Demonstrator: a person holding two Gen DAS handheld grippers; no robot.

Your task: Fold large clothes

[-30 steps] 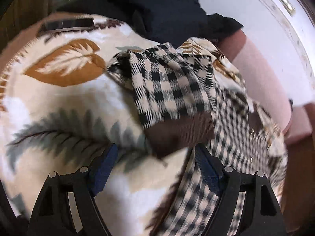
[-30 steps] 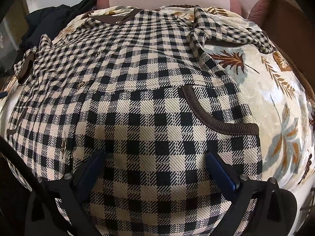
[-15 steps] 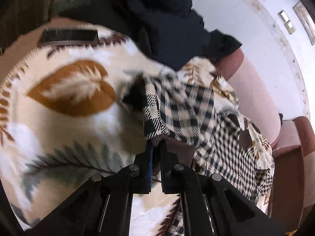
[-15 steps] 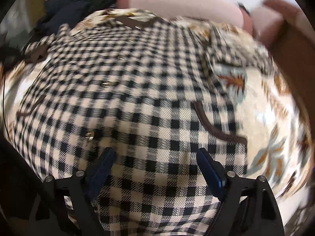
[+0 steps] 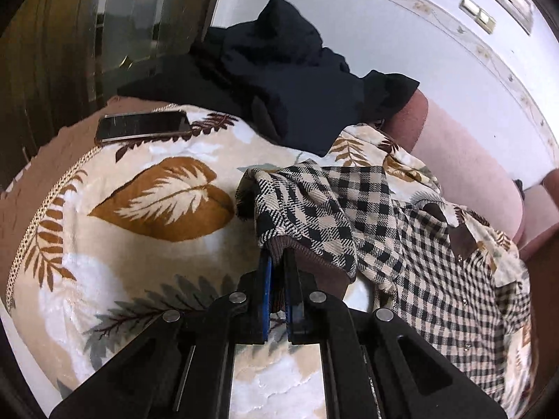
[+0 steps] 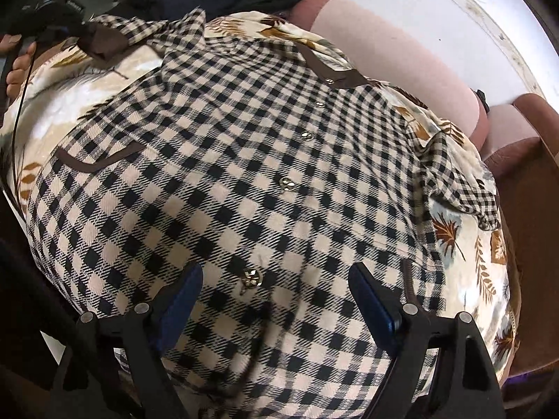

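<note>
The checked jacket [image 6: 244,160] lies spread on the leaf-print blanket [image 5: 122,244]. The left hand-held gripper [image 5: 276,262] is clamped on the jacket's brown cuff [image 5: 307,262]. The right hand-held gripper [image 6: 276,296] hangs over the jacket's hem, jaws apart.

Left wrist view looks low along the blanket [image 5: 115,272]; right wrist view looks down close; both share the checked shirt [image 6: 244,188].
</note>
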